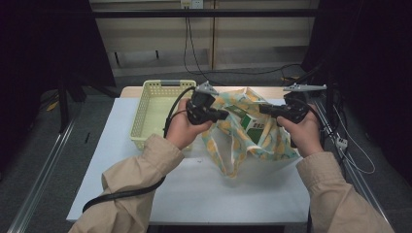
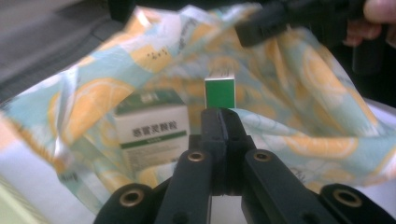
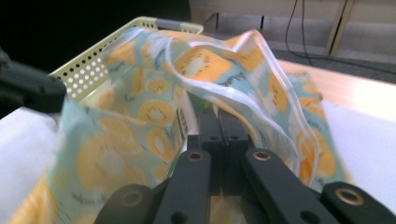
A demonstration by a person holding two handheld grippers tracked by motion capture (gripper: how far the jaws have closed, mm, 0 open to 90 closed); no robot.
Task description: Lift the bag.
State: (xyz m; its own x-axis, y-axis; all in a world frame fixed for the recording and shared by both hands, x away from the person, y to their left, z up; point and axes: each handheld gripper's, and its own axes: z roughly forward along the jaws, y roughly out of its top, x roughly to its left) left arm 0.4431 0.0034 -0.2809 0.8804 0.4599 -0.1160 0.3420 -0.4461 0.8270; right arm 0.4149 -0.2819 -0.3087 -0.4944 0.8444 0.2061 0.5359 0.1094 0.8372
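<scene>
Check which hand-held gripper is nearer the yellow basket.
Left. The left hand-held gripper hangs just beside the basket, by its right wall, shut on the bag. The right hand-held gripper grips the bag's far side, away from the basket.

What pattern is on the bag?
Orange fruit slices on pale blue-green; the bag shows best in the left gripper view.

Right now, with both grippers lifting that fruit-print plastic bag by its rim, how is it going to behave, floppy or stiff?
Probably floppy: the bag hangs in loose folds between the left gripper and right gripper. Its glossy film looks slippery, so a pinched edge might creep. The green-and-white boxes inside will likely slide and pull the bottom down.
</scene>
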